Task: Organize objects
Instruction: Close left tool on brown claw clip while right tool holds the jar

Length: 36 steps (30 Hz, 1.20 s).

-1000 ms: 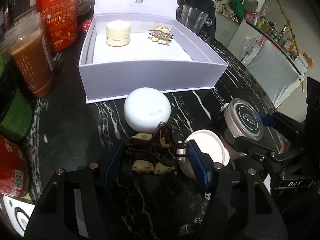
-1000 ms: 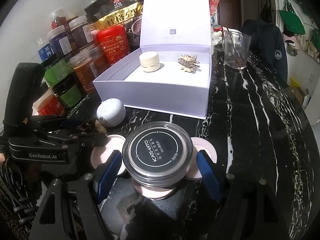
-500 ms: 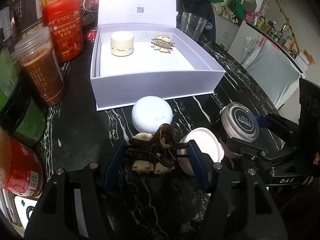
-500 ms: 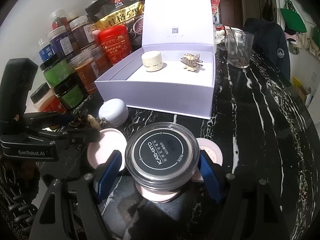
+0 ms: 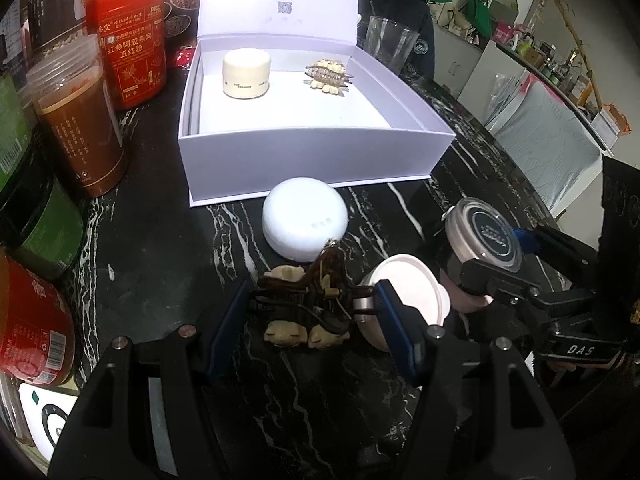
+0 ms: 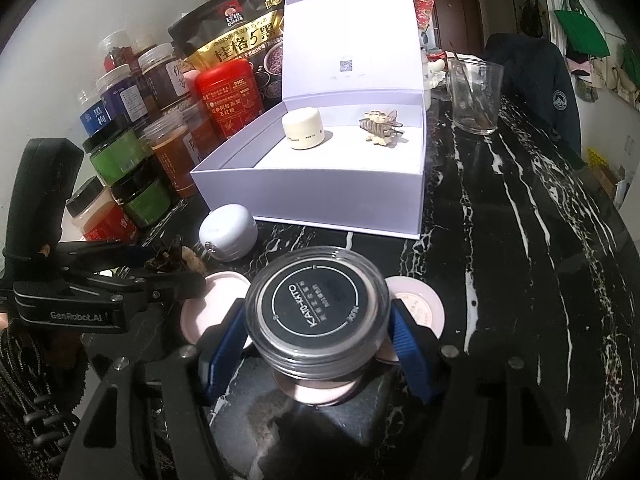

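My left hand-held gripper [image 5: 310,312] stands narrow, its blue pads closed on a dark brown hair claw clip [image 5: 308,304] with cream ornaments, low over the black marble tabletop [image 5: 160,240]. The clip's long axis runs across the jaws, left to right.

My right hand-held gripper [image 6: 318,344] has just been closing its jaws, and the pads now bear on the sides of a clear cosmetic jar [image 6: 318,312] with a black lid. The lid reads "KATO-KATO"; the smaller print is not legible. The jar sits above a pink round item, with two more pink discs [image 6: 416,308] on the tabletop beside it.

The relation that governs the next move: the open lilac gift box [image 5: 312,160] lies straight ahead and far from both grippers, lid upright at its far side. I judge the left hand nearer, with only a white round compact [image 5: 304,216] between the clip and the near wall. The box already holds a cream jar [image 5: 246,74] at far left and a pale claw clip [image 5: 328,76] at far right; the near half of its floor is free.

Other writing: the left gripper body carries "GenRobot.AI" and the right "DAS". A red tin [image 5: 128,40] at left bears Chinese characters, and a black-and-gold pouch [image 6: 236,40] shows a Quaker mark.
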Each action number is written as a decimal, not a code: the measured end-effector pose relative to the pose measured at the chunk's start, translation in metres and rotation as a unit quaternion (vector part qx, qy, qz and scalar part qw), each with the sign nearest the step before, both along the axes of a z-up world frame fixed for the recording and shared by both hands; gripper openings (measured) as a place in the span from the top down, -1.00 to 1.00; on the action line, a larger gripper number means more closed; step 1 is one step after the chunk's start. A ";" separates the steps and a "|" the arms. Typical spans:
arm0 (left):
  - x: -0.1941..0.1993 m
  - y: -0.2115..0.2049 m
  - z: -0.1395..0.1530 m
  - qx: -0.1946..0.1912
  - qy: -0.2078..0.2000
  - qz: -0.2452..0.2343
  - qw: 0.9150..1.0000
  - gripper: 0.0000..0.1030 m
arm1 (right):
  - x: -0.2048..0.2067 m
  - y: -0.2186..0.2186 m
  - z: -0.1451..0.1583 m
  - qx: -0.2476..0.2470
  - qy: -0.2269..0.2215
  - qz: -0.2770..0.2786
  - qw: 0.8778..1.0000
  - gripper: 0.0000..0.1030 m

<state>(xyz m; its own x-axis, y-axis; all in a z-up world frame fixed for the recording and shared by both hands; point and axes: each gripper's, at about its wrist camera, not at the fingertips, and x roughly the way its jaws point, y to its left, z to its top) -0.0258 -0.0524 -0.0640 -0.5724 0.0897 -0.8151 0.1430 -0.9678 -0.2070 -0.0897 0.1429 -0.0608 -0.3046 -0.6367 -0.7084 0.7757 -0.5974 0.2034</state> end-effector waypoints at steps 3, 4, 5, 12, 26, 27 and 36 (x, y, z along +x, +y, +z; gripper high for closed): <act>0.000 -0.002 -0.002 -0.001 -0.005 0.008 1.000 -0.22 | 0.001 0.000 0.000 0.001 0.001 0.000 1.000 -0.37; 0.000 -0.002 -0.002 0.001 -0.004 0.008 1.000 -0.22 | 0.001 0.000 0.000 0.001 0.001 0.000 1.000 -0.37; 0.001 -0.003 -0.002 0.005 -0.004 0.010 1.000 -0.22 | 0.001 0.000 0.000 0.001 0.001 0.000 1.000 -0.37; 0.011 -0.003 -0.001 0.004 0.024 0.025 0.999 -0.23 | 0.003 0.001 0.000 0.002 0.002 0.000 1.000 -0.37; 0.020 -0.008 0.002 0.007 0.041 0.026 0.999 -0.07 | 0.007 0.003 0.003 0.000 0.005 0.004 1.000 -0.36; 0.020 -0.007 0.001 0.009 0.041 0.024 0.999 -0.07 | 0.007 0.003 0.003 0.000 0.006 0.004 1.000 -0.36; 0.020 -0.006 0.012 0.000 0.053 0.021 0.998 -0.07 | 0.004 0.003 0.007 -0.009 0.002 0.006 1.000 -0.36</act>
